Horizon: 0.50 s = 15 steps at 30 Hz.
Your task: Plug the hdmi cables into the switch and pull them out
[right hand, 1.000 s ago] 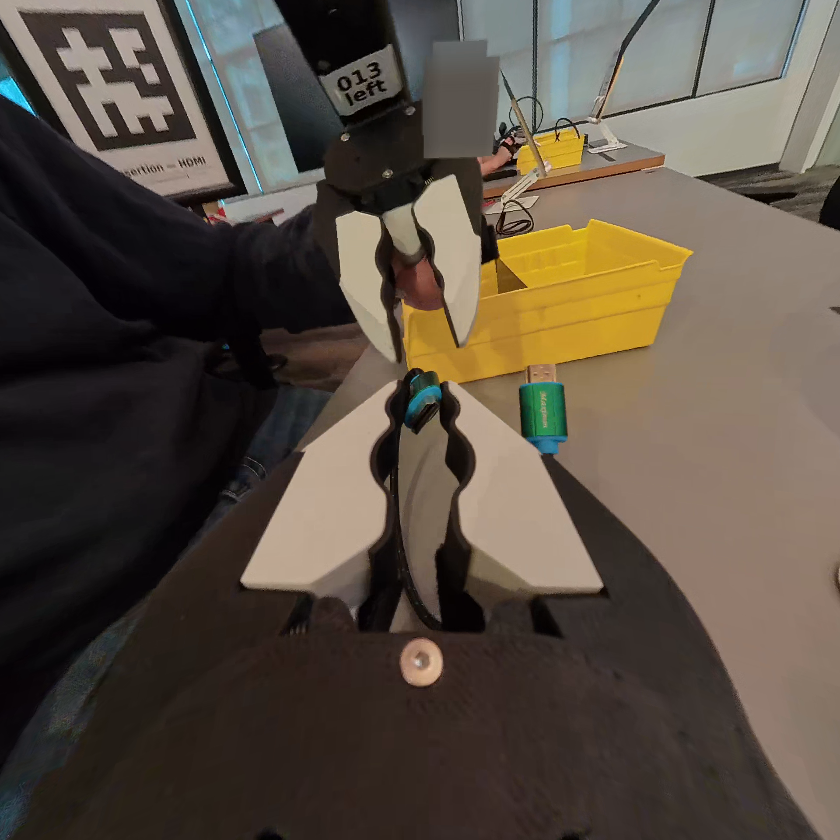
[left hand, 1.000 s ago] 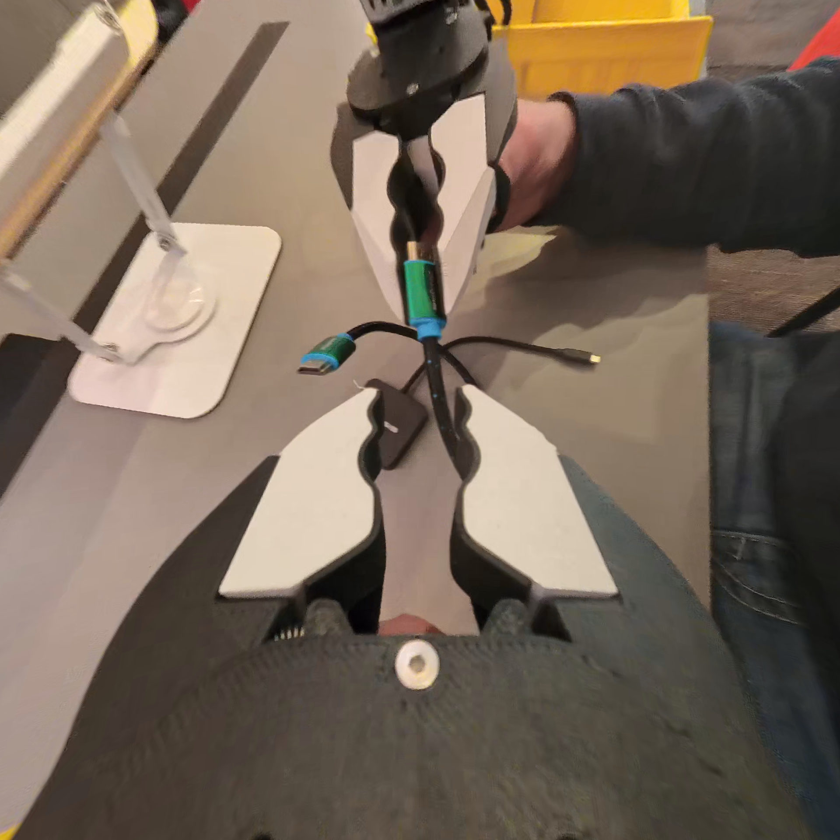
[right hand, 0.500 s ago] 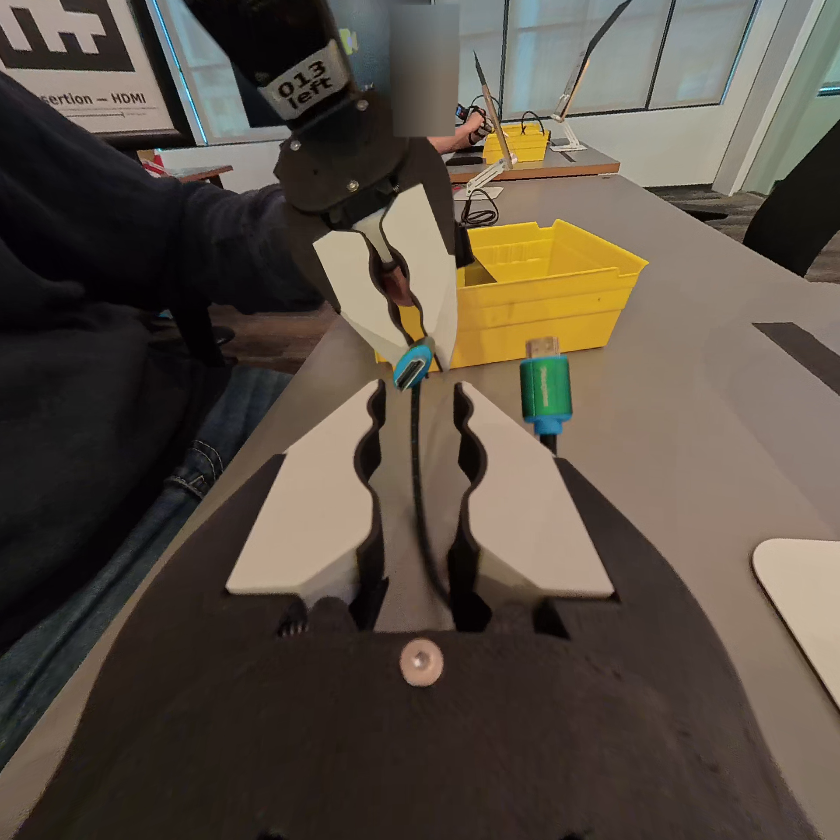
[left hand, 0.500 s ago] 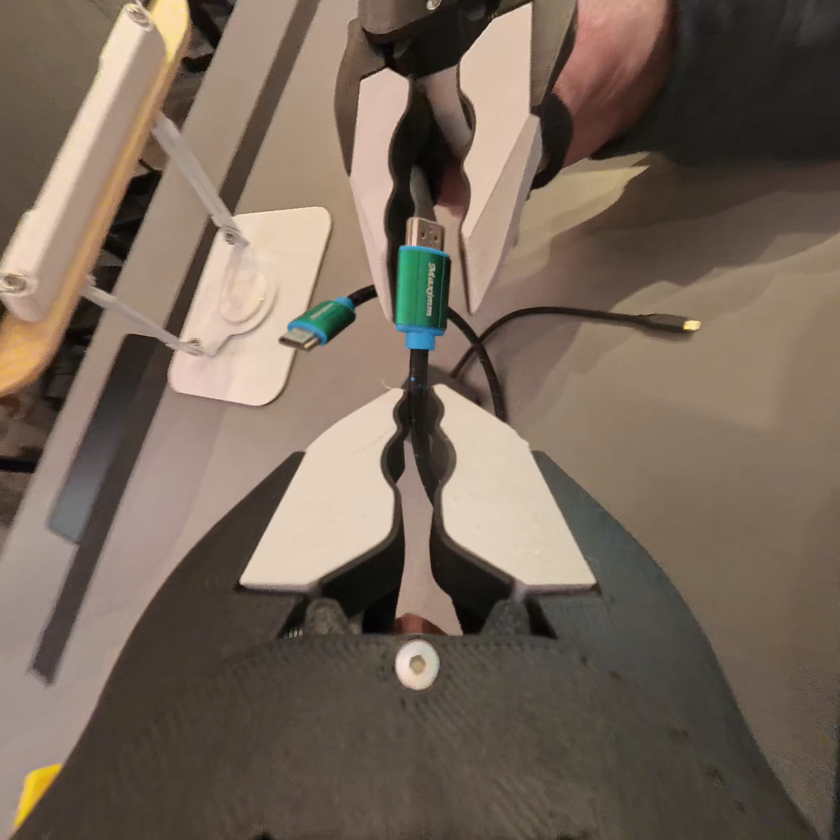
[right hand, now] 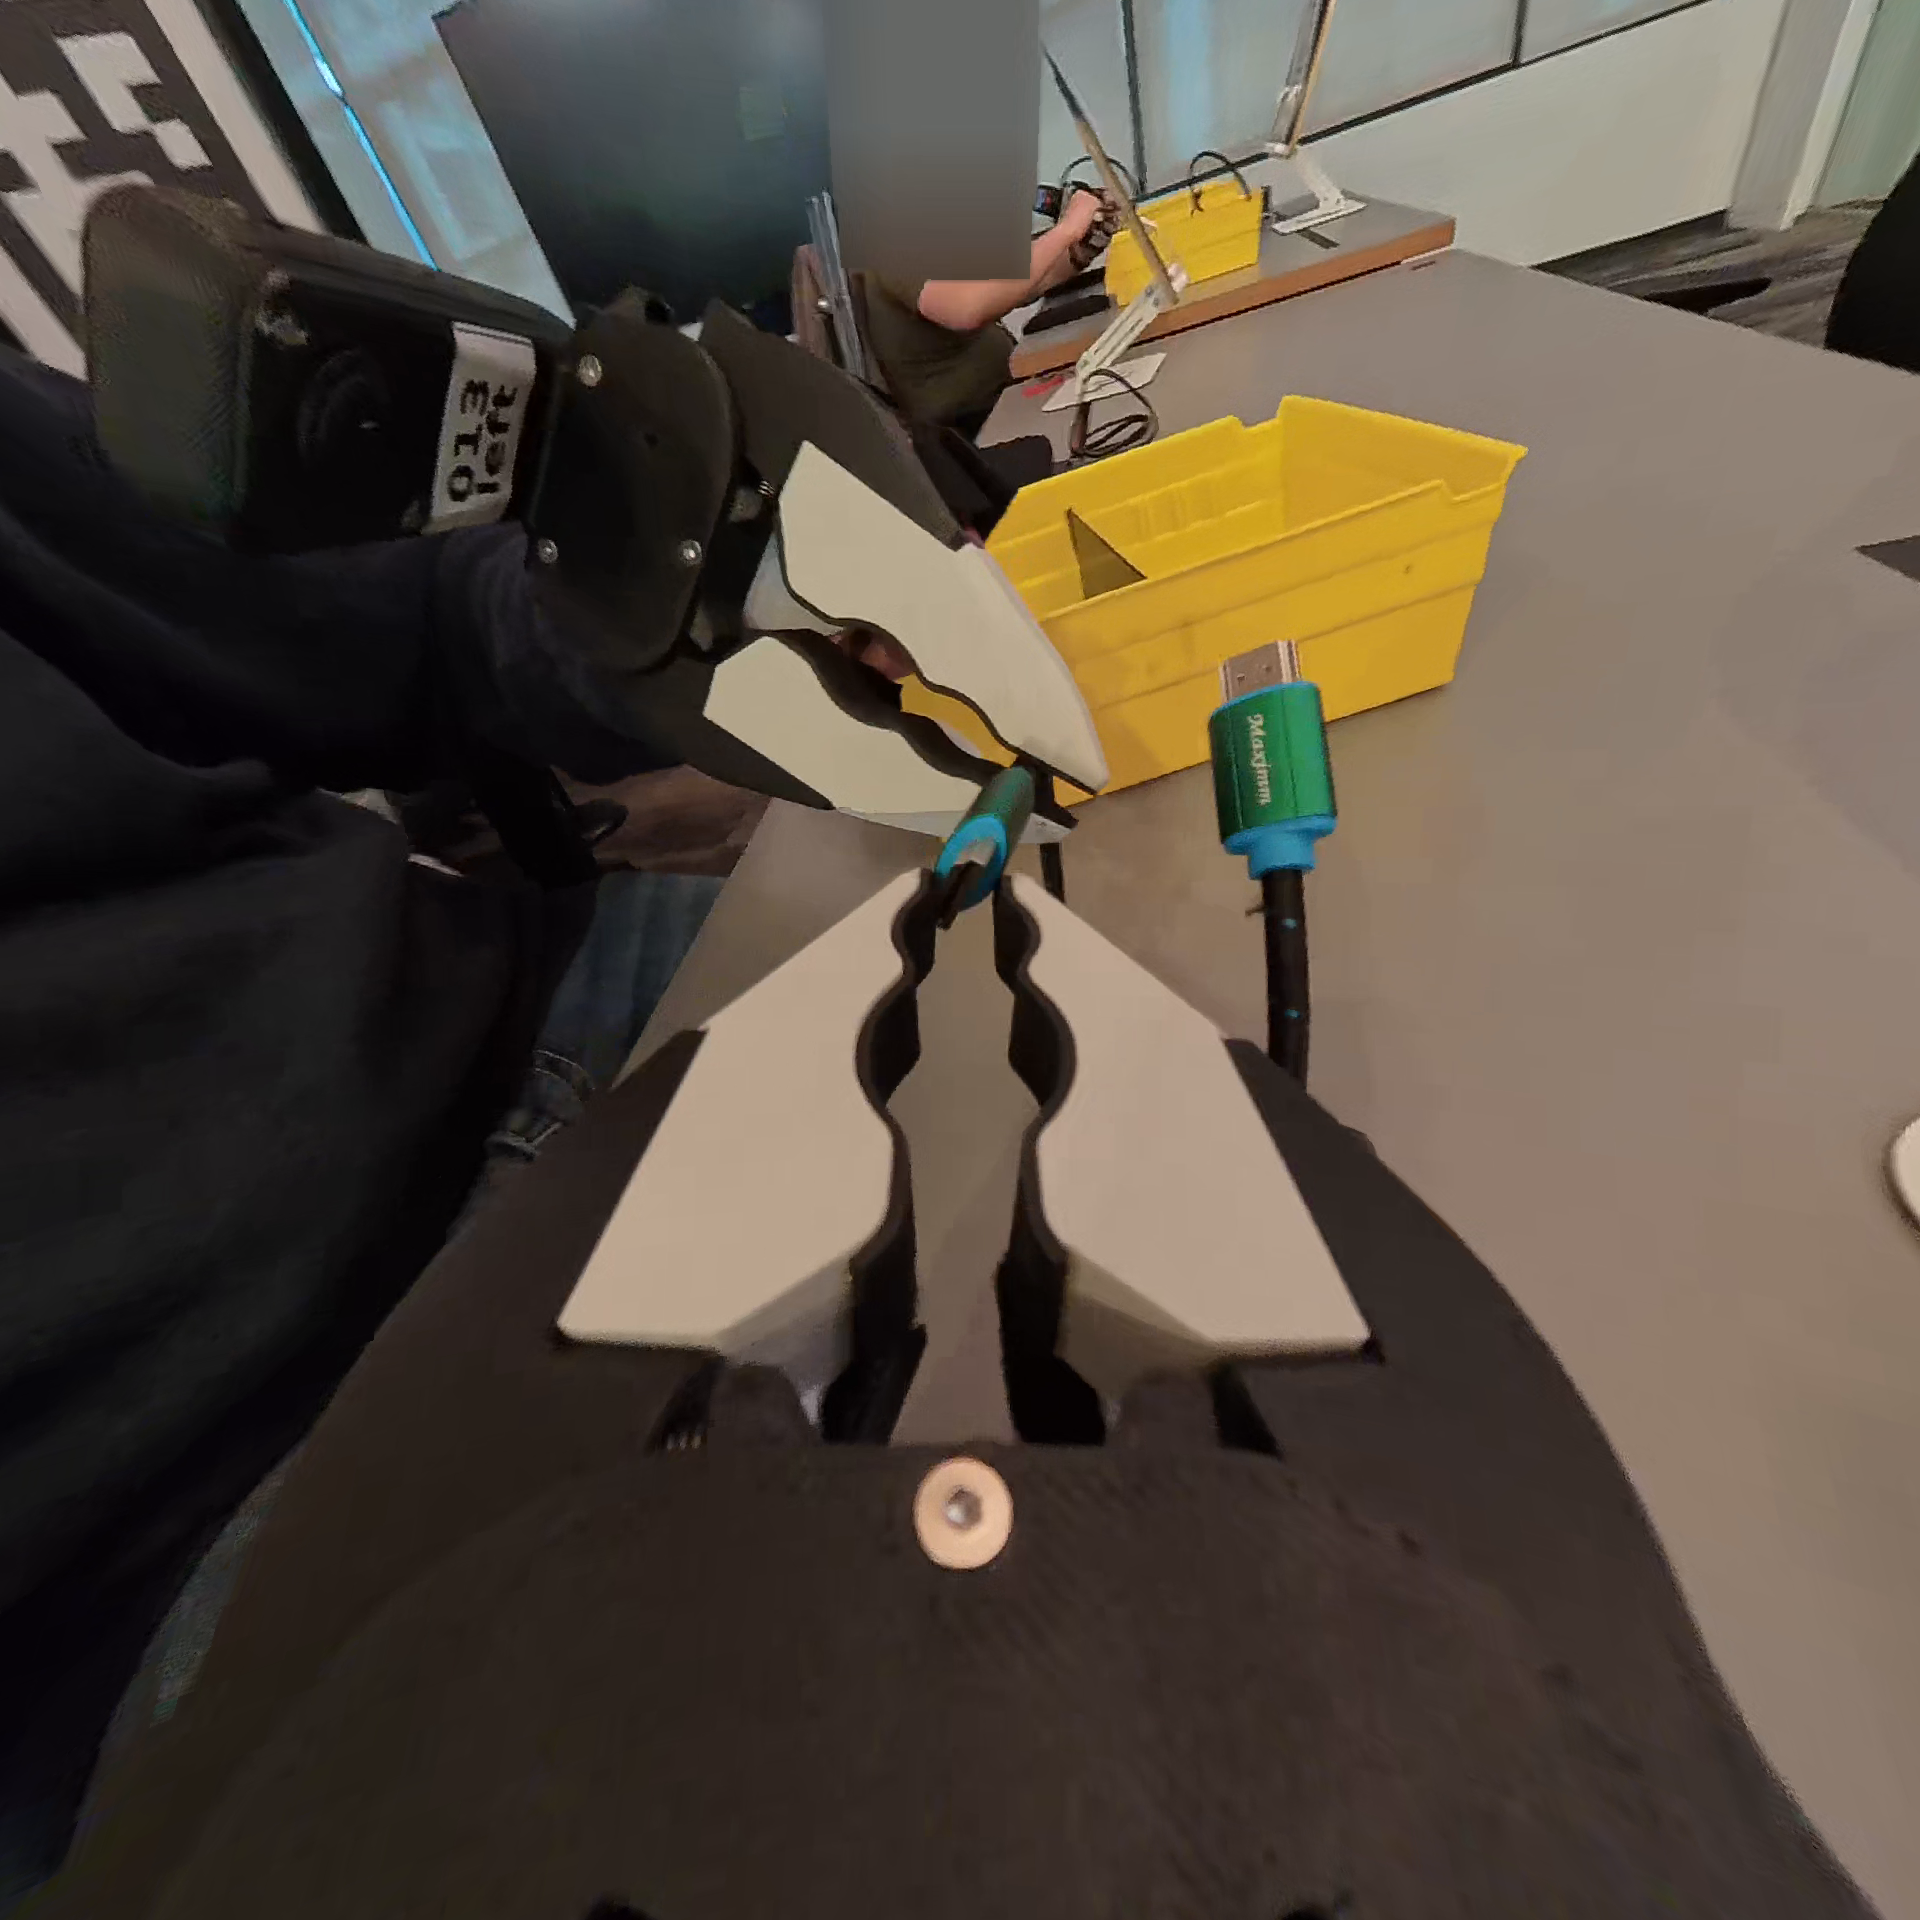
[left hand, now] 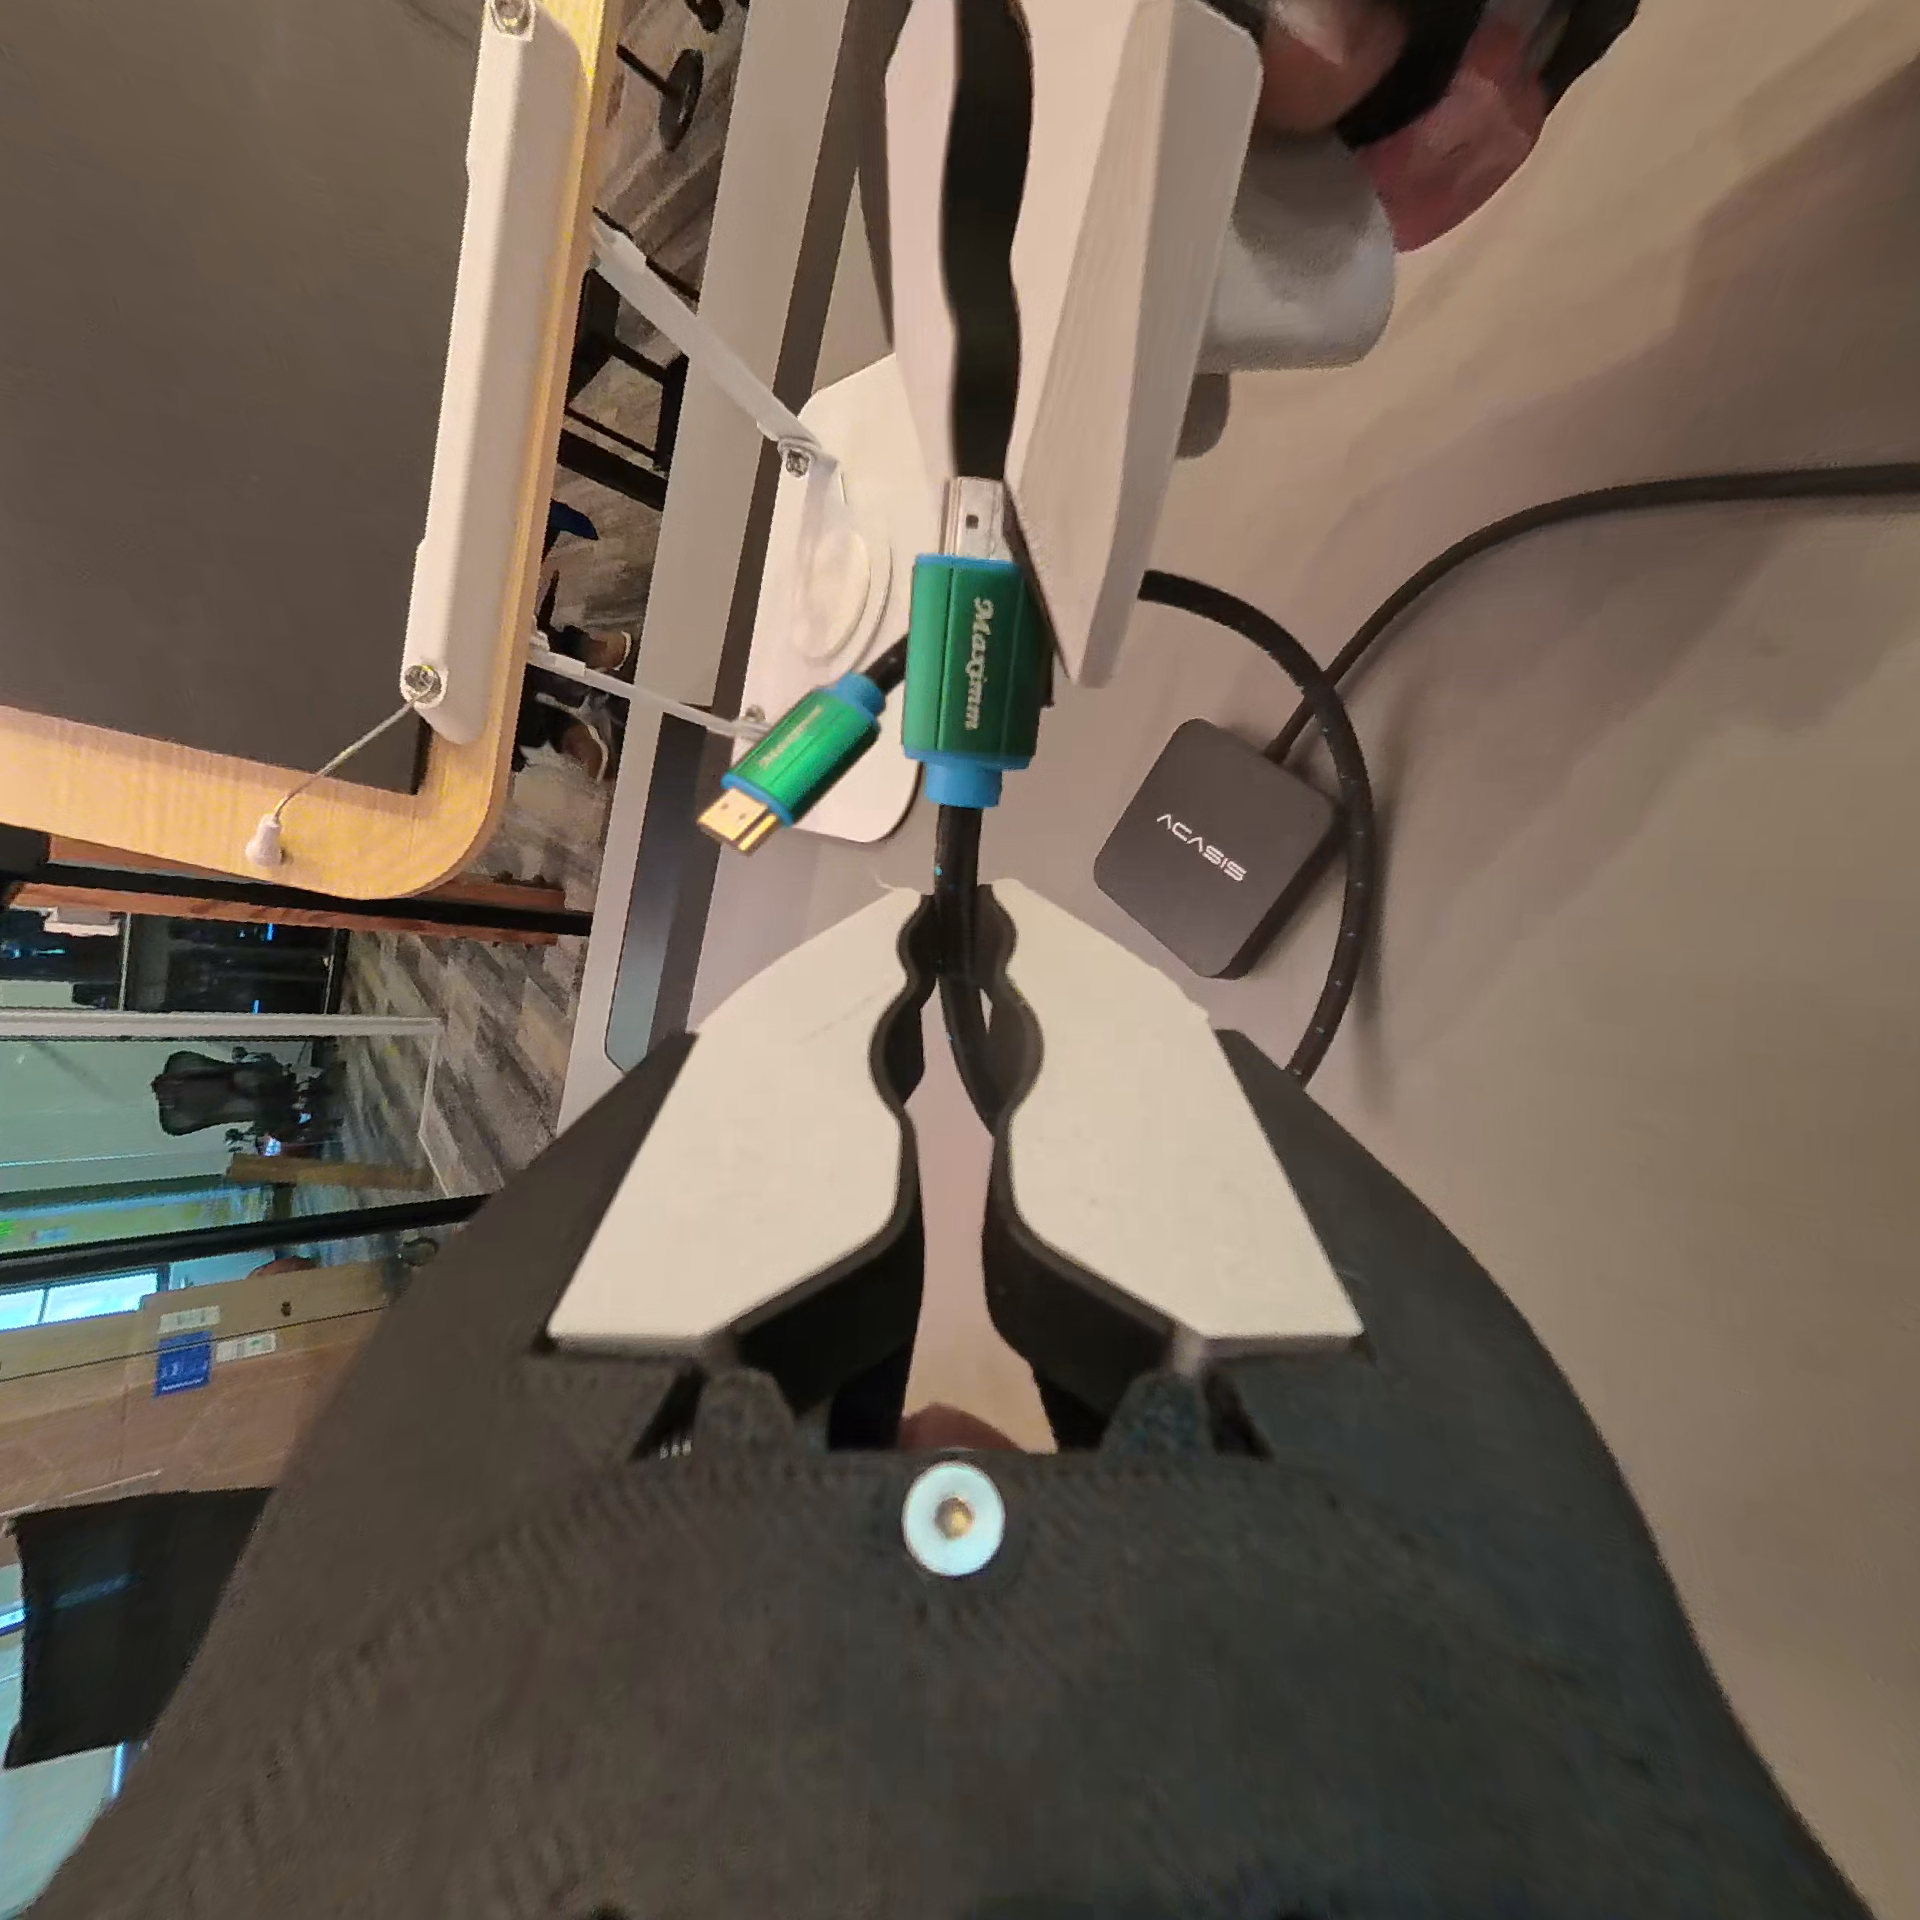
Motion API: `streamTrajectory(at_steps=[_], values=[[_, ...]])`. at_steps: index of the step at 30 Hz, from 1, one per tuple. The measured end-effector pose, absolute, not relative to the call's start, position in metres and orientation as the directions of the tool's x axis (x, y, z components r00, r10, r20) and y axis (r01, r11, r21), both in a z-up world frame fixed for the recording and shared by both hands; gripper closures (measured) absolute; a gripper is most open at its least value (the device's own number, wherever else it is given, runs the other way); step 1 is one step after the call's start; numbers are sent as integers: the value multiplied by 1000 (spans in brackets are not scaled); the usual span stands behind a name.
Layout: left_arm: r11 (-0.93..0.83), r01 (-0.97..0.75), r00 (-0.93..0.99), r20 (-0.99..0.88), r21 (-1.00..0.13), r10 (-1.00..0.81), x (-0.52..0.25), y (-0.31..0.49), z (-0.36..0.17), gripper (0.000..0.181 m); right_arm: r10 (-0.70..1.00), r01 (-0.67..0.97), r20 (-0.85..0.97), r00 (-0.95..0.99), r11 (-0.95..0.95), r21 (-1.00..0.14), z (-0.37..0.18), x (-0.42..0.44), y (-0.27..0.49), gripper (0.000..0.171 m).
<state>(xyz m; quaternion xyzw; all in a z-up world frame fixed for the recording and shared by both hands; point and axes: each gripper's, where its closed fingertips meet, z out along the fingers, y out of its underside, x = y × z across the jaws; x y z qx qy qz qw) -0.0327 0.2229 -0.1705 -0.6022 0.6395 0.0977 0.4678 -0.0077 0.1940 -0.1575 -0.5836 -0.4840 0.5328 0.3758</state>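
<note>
My left gripper (left hand: 961,914) is shut on the black braided cable just behind a green HDMI plug (left hand: 966,665) and holds it above the table. The plug's metal tip points at my right gripper (right hand: 964,894). The right jaws are open by a narrow gap, with the plug's front end (right hand: 1000,798) at their tips. The right fingers (left hand: 1101,312) show large in the left wrist view. The left gripper (right hand: 1075,802) comes in from the left in the right wrist view. The cable's second green plug (left hand: 805,753) (right hand: 1270,769) hangs free. The black square switch (left hand: 1216,847) lies on the table with nothing plugged in.
A yellow bin (right hand: 1299,582) stands on the grey table (right hand: 1610,935) behind the plugs. A white stand base (left hand: 831,488) carries a wood-framed board (left hand: 488,416) beside the switch. A thin black lead (left hand: 1558,509) runs from the switch. The person's lap is at the table's near edge.
One second ago the right gripper held the plug and the left was open. The left then shut on the cable and rolled a quarter turn. The right opened and has now narrowed around the plug's tip.
</note>
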Motion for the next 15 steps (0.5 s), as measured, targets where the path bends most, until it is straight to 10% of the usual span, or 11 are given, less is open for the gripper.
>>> streamTrajectory(at_steps=[15], values=[[74, -679, 125, -215, -731, -969, -19, 183, -176, 157, 992, 286, 95, -83, 115, -951, -168, -15, 172, 164]])
